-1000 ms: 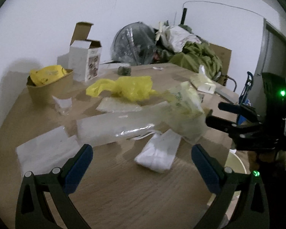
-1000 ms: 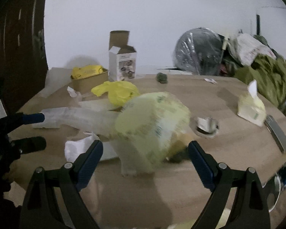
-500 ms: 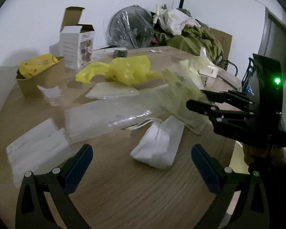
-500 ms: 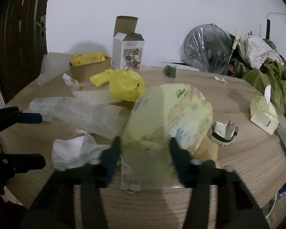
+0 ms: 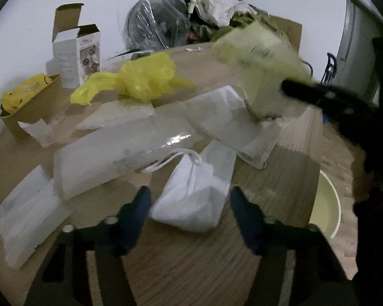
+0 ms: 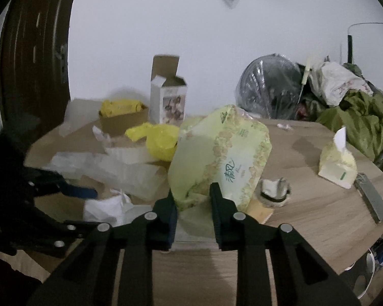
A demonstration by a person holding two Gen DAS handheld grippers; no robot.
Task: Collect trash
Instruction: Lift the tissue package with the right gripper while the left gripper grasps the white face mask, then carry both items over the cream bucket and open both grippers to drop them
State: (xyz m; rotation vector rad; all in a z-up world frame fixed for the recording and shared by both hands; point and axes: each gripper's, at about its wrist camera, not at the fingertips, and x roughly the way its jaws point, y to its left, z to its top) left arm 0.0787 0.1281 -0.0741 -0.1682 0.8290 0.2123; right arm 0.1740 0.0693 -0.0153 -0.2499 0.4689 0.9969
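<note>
A: Right tool [image 6: 192,204] is clamped on the lower end of the pale green tissue wrapper [image 6: 222,155], and the pack stands up off the bench [image 6: 306,211] between the two black fingers

B: And the left tool [image 5: 189,209]?

A: Half open, blue pads either side of the crumpled white bag [image 5: 194,199] lying on the wood; whether they touch it I can't tell, the shot is smeared

B: Containers?

A: Brown cardboard tub [image 6: 122,121] at the far left of the bench, with a yellow packet [image 6: 120,105] sitting in it and poking above the rim. Beside it, an upright white carton [image 6: 169,99] with its top flap open, contents hidden. Off the near edge, low down, a pale round bin [image 5: 328,204]; only part of its rim and inner wall show

B: What else is loose?

A: Yellow plastic bag [image 5: 143,81] mid-bench, a long clear plastic sleeve [image 5: 130,150] just in front of it, and flat white wrappers [image 5: 25,211] at the left edge. On the right, a small tissue pack [image 6: 338,160] with a sheet sticking up, and a squat torn cup [image 6: 274,191] just beside the held wrapper
</note>
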